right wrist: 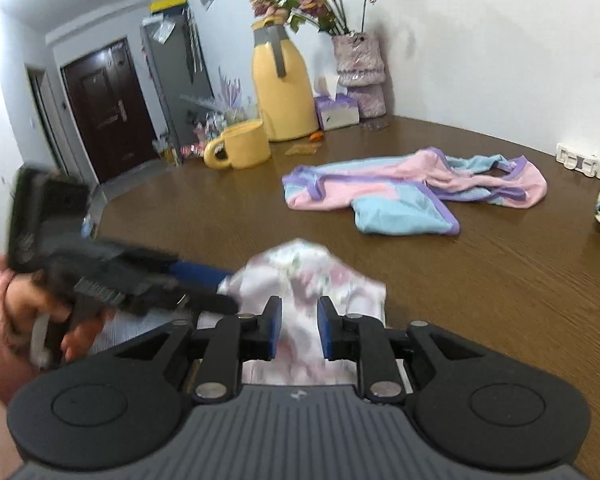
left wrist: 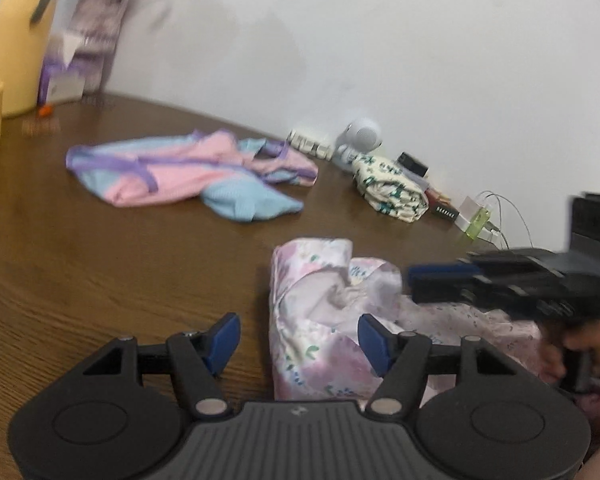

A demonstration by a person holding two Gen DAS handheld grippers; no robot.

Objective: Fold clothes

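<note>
- Left gripper stands wide, holding nothing; right gripper is narrow, its pads apparently clear of cloth
- Crumpled lilac floral satin garment lies at six o'clock on the brown wooden table; slippery folds may spring open once unpinned

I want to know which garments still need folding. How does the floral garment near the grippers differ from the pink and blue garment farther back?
The floral garment is pale, printed with small flowers, and bunched into a raised heap; the pink and blue garment has plain colour blocks with purple trim and lies spread flat. The floral one sits between the two grippers; the other lies apart, untouched. Both rest unfolded on the wooden table.
</note>
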